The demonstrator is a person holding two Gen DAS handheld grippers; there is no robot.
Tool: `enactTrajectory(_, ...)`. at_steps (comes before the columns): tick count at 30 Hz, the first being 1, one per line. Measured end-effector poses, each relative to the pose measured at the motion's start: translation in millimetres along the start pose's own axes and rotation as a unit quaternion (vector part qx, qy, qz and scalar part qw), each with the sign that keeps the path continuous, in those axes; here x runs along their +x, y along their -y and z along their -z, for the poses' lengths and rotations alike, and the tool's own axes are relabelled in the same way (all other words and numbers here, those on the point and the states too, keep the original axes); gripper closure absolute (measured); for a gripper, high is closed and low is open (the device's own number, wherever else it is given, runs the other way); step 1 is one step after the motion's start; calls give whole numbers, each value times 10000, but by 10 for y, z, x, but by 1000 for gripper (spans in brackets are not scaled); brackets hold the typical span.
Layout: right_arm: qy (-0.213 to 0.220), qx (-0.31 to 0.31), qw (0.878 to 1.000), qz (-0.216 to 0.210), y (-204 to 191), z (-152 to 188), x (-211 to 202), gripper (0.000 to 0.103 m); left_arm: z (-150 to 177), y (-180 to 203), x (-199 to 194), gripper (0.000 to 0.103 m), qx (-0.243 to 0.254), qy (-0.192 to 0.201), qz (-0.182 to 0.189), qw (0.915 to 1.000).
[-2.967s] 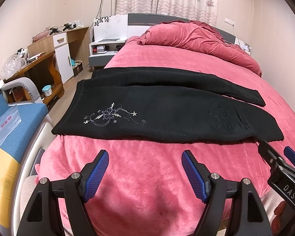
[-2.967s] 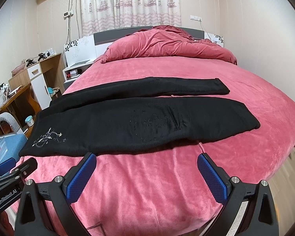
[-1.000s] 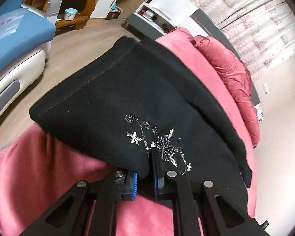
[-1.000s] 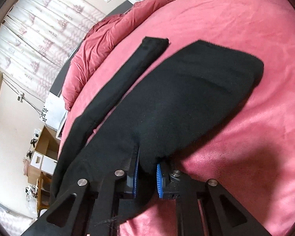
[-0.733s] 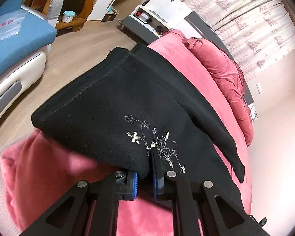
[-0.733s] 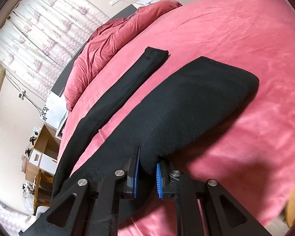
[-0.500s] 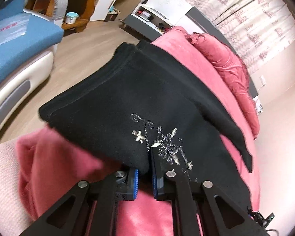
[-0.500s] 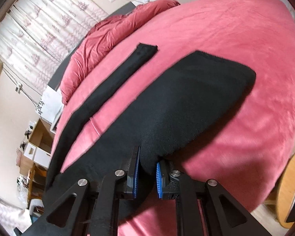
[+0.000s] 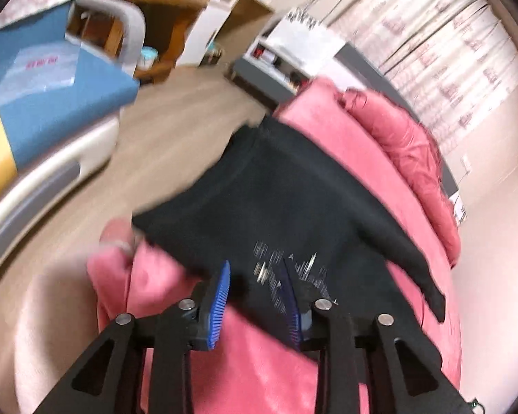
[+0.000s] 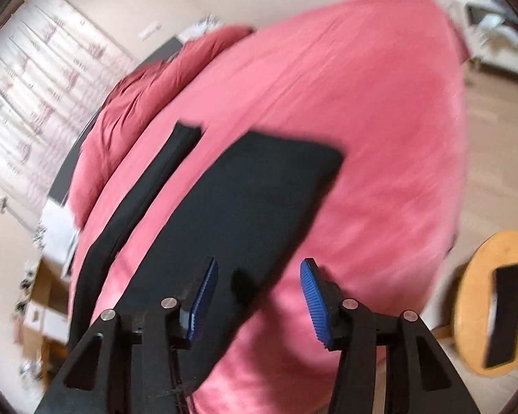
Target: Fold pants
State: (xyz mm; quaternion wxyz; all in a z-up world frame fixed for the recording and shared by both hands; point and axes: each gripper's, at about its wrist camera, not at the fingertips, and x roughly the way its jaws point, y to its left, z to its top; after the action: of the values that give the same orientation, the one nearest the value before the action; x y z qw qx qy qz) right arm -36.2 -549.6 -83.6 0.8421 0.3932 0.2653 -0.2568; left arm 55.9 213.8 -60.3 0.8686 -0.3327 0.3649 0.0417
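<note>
Both claws are just opening: the left claw (image 9: 255,296) and right claw (image 10: 259,296) are standing partly parted, releasing the black pants (image 10: 245,200) onto the pink bed (image 10: 380,110).

Black knit pants (image 9: 293,207) with a silvery-white stitched flower pattern (image 9: 286,269) near the waist, spread over a fuzzy pink bedspread (image 10: 380,120). Far end has a darker rose-red bunched-up duvet (image 9: 397,131) and white curtains (image 9: 449,45) printed with little pinkish motifs, too blurry to make out. Both grippers have black frames with bright blue ribbed pads (image 10: 314,300). Left side: blue-and-yellow cushioned seat (image 9: 45,96) with a grey arm, light wood floor (image 9: 176,110). Right side: round yellow-orange wooden stool (image 10: 473,310) carrying something black.
</note>
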Motion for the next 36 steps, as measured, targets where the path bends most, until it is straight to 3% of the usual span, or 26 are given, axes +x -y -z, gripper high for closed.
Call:
enactTrajectory(4,89,-511,9987,-21,-182,-255,18,51,-180,267,195,64,191,-98,255,9994)
enactTrajectory(8,-276,-662,9964,-447,-513,-527,324,51,-304,688,662,63,606,-489,479,9958)
enactTrajectory(12,-659,-877,9922,-588,-903,-720,820,51,-424,1085,1135,63,1031,-690,577,9906)
enactTrajectory(17,-979,-440,9915,-735,-1175,-1040,1578,51,-404,1492,1573,63,1585,-984,513,9811)
enactTrajectory(23,-897,82,9939,-634,-1375,-1370,2274,51,-297,1623,1838,62,1798,-1211,547,9747)
enactTrajectory(24,-828,158,9945,-618,-1388,-1411,2356,53,-274,1623,1872,60,1813,-1243,549,9740)
enactTrajectory(26,-849,162,9945,-592,-1469,-1489,2489,81,-252,1604,1902,60,1860,-1280,549,9726)
enactTrajectory(27,-953,127,9939,-532,-1488,-1504,2548,90,-244,1592,1910,60,1872,-1282,553,9724)
enactTrajectory(30,-878,78,9945,-564,-1483,-1515,2462,91,-253,1570,1905,60,1830,-1291,605,9727)
enactTrajectory(36,-499,-345,9973,-419,-1398,-1473,1815,92,-349,1498,1745,59,1679,-1290,768,9743)
